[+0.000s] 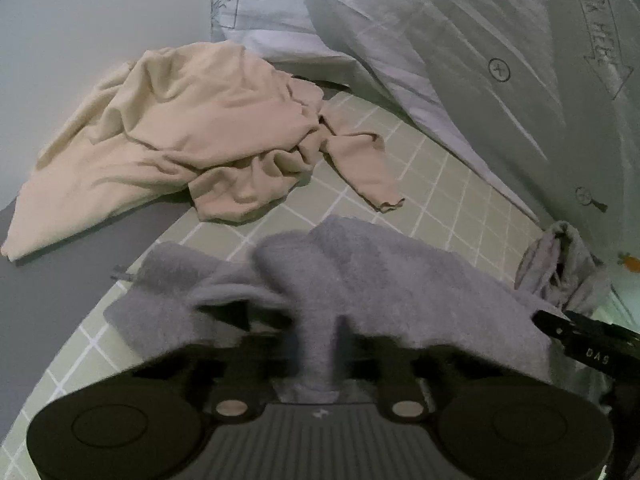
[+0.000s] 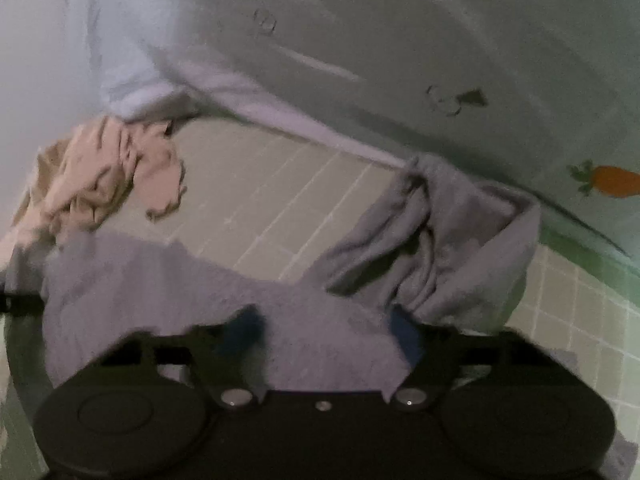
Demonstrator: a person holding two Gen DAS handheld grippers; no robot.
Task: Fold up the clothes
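Observation:
A grey fleece garment (image 1: 400, 280) lies rumpled on the green checked sheet (image 1: 440, 184), right in front of both grippers. My left gripper (image 1: 320, 332) is shut on a raised fold of it, and the cloth runs down between the two dark fingers. In the right wrist view the same grey garment (image 2: 160, 280) is draped over and between the blue pads (image 2: 404, 332) of my right gripper (image 2: 324, 324). That gripper's jaws stand wide apart and the picture is blurred. A bunched grey part (image 2: 440, 240) lies just beyond. My right gripper's body (image 1: 580, 340) shows at the left wrist view's right edge.
A crumpled beige garment (image 1: 180, 120) lies at the far left of the sheet, with one sleeve trailing towards the middle. A pale blue duvet (image 1: 440, 40) with printed marks banks up along the back and right. Its carrot print (image 2: 616, 180) shows at the right. The sheet's left edge (image 1: 80, 264) drops off.

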